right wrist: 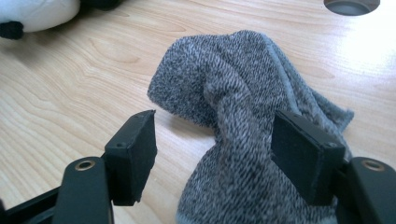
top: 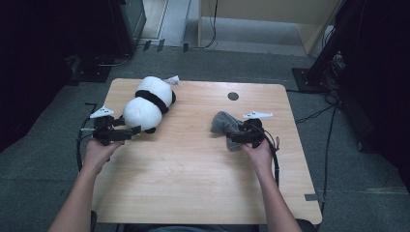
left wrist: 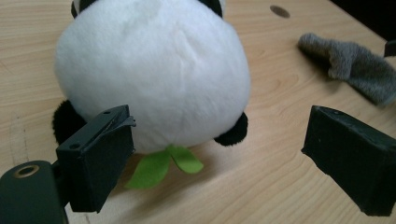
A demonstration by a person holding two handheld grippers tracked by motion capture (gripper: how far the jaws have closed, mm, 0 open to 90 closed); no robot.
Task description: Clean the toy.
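Note:
A white and black panda plush [top: 147, 104] lies on its side at the far left of the wooden table [top: 193, 179]. My left gripper [top: 133, 129] stands open just in front of it. In the left gripper view the jaws [left wrist: 222, 126] stand wide around the plush's round white belly [left wrist: 154, 70] without touching it, and a green felt leaf [left wrist: 163, 165] pokes out beneath. A grey knitted sock [top: 223, 123] lies crumpled right of centre. My right gripper [top: 232, 137] is open over its near end. The sock [right wrist: 233, 84] bulges between the pads, and the left pad [right wrist: 135, 154] stands clear of it.
A round dark cable hole [top: 233, 95] sits in the table top behind the sock. A white tag [top: 172, 79] sticks out at the plush's far end. Cables trail from both grippers off the table's sides. Dark equipment and stands line the floor around the table.

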